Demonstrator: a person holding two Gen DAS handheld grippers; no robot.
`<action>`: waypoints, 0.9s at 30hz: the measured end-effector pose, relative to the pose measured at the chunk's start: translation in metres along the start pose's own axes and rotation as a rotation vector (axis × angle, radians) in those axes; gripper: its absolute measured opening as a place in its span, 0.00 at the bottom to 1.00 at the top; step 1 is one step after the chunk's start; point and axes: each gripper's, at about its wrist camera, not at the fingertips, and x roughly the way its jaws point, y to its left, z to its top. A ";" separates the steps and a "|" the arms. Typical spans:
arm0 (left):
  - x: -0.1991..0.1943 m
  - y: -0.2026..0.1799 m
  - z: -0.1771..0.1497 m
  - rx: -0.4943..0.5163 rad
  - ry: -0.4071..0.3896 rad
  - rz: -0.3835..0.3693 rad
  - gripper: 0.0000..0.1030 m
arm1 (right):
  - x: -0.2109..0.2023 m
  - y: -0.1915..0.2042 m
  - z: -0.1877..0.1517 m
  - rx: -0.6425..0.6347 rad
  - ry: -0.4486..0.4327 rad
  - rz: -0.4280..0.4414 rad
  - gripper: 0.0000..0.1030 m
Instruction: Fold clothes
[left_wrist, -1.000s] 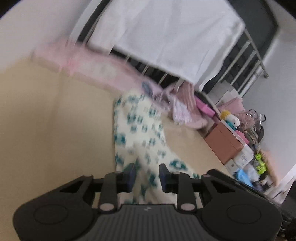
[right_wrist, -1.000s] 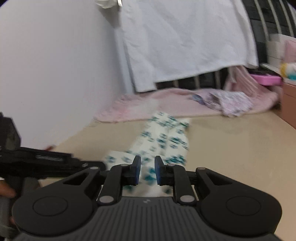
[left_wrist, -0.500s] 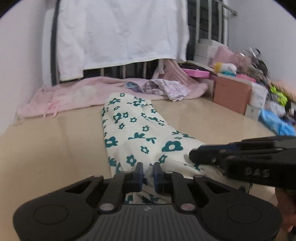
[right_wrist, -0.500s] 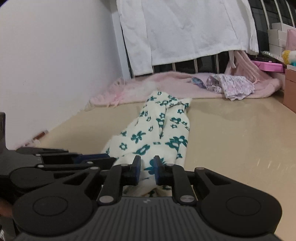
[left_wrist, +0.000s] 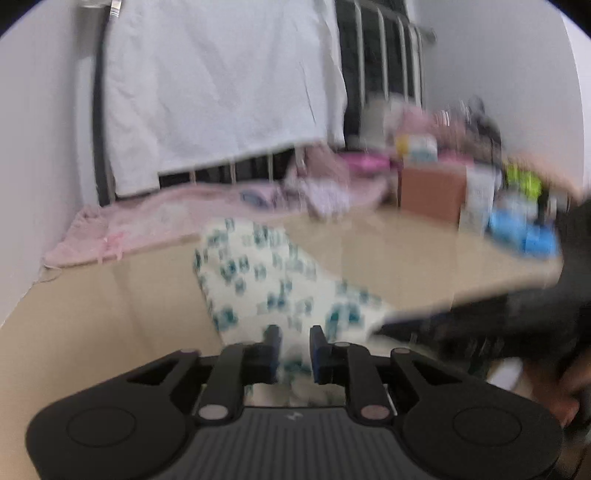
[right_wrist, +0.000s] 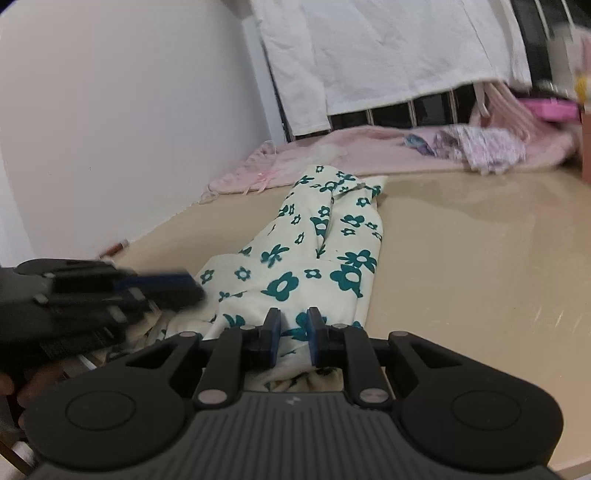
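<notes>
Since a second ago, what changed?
The left gripper rolled level; its jaws have just been opening, floral garment between them, grip lost in blur. The right gripper sank, shut on the garment's near end. Unchanged: garment's far end on the table, pink blanket behind.

- plain white wall (right_wrist: 122, 122) runs down the left side, meeting a glossy beige floor (right_wrist: 480, 266) that picks up soft reflections
- big white sheet (right_wrist: 388, 48) draped over a dark metal bed frame (left_wrist: 384, 70) at the far end
- pink blanket (right_wrist: 369, 151) bunched along the floor's far edge under the sheet
- far right corner is cluttered: brown cardboard box (left_wrist: 432, 192), something blue (left_wrist: 524, 232), all blurry
- light is even, indoor-ish
</notes>
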 end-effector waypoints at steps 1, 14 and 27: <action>-0.005 0.001 0.004 -0.025 -0.026 -0.018 0.19 | 0.000 -0.003 0.000 0.021 -0.004 0.010 0.14; 0.008 -0.006 -0.028 0.084 0.052 -0.113 0.22 | -0.032 -0.001 -0.024 -0.051 -0.114 0.148 0.49; 0.009 0.004 -0.028 0.100 0.057 -0.159 0.26 | -0.069 0.001 -0.040 -0.213 -0.066 0.196 0.30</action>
